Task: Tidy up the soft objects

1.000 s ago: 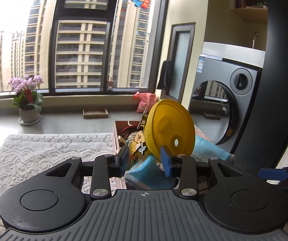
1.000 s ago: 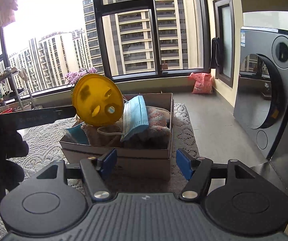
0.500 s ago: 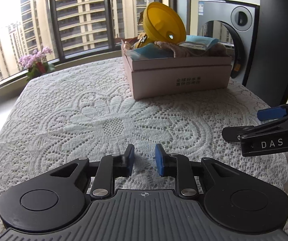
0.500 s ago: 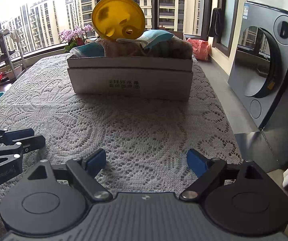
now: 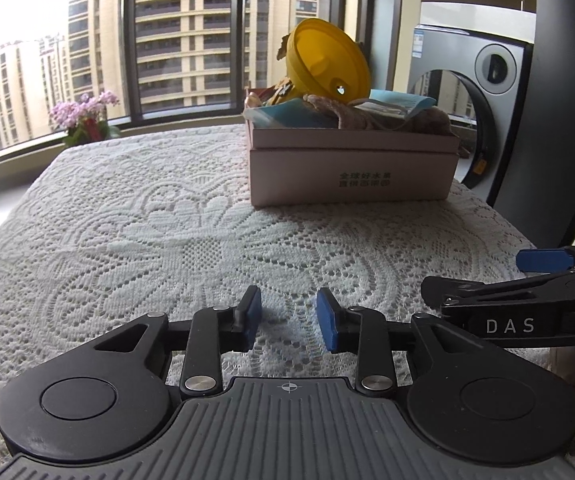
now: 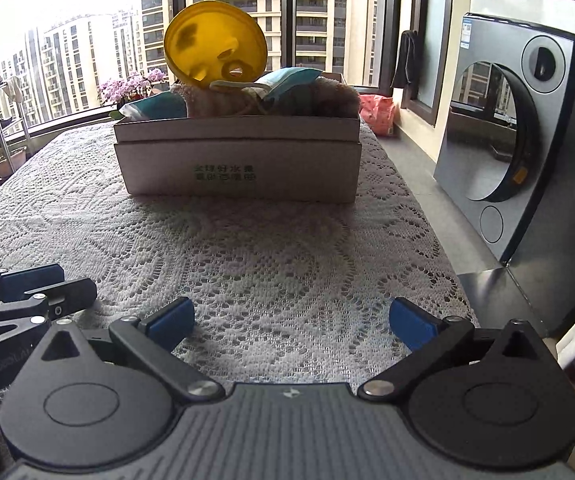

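A pale cardboard box point(image 5: 351, 176) point(image 6: 239, 168) stands at the far end of the lace-covered table point(image 5: 147, 232). It holds soft items: blue face masks point(image 6: 291, 80), a brownish plush piece point(image 6: 327, 96) and a round yellow piece point(image 5: 327, 64) point(image 6: 215, 48) sticking up. My left gripper point(image 5: 287, 316) is low over the table near its front, jaws a little apart, empty. My right gripper point(image 6: 291, 320) is open wide and empty, also near the front; its fingers point(image 5: 543, 260) show at the right of the left wrist view.
A washing machine point(image 6: 519, 144) stands right of the table, with a dark pillar point(image 5: 559, 100) beside it. Pink flowers point(image 5: 83, 116) sit by the big window. A pink bag point(image 6: 375, 116) lies on the floor beyond the table.
One second ago the left gripper was at the box by the yellow piece. Both grippers have since pulled back to the table's front and lowered. The left jaws opened slightly in the last half second.
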`<state>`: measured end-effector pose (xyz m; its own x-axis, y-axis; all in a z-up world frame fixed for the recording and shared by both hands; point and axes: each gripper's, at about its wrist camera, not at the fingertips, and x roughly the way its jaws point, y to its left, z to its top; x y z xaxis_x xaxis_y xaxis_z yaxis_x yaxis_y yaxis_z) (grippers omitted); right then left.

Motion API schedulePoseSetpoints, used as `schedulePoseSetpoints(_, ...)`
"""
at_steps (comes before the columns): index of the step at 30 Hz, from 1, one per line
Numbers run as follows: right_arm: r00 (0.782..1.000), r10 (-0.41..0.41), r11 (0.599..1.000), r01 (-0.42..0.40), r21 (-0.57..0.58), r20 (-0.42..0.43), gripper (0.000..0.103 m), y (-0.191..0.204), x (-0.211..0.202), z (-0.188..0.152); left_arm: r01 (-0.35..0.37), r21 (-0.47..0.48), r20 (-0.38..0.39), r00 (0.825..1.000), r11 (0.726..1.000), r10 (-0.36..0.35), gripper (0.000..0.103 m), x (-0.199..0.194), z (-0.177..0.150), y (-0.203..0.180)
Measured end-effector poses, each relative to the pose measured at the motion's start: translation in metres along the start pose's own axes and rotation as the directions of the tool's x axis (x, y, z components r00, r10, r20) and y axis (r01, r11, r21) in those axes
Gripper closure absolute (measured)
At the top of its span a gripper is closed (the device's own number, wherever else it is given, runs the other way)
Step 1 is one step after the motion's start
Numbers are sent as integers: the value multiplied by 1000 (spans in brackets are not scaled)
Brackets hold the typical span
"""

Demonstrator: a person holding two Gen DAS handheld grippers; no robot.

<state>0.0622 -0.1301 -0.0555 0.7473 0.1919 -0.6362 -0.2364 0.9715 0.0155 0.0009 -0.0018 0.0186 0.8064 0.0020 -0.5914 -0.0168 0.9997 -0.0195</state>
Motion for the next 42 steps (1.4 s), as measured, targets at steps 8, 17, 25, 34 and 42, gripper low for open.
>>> schedulePoseSetpoints(8, 999, -26, 999, 26, 24, 21, 0, 2, -4, -5, -11, 13, 1, 1000, 1000, 11, 68, 0, 0, -3)
schedulePoseSetpoints(17, 999, -27, 999, 26, 24, 21, 0, 2, -4, -5, -10, 11, 0, 1000, 1000, 10, 67, 0, 0, -3)
schedulePoseSetpoints(25, 999, -27, 999, 26, 24, 21, 0, 2, -4, -5, -10, 11, 0, 1000, 1000, 10, 67, 0, 0, -2)
schedulePoseSetpoints(34, 999, -26, 999, 26, 24, 21, 0, 2, -4, -5, -10, 10, 0, 1000, 1000, 10, 67, 0, 0, -2)
schedulePoseSetpoints(42, 999, -26, 999, 26, 24, 21, 0, 1, -4, -5, -11, 12, 0, 1000, 1000, 11, 67, 0, 0, -2)
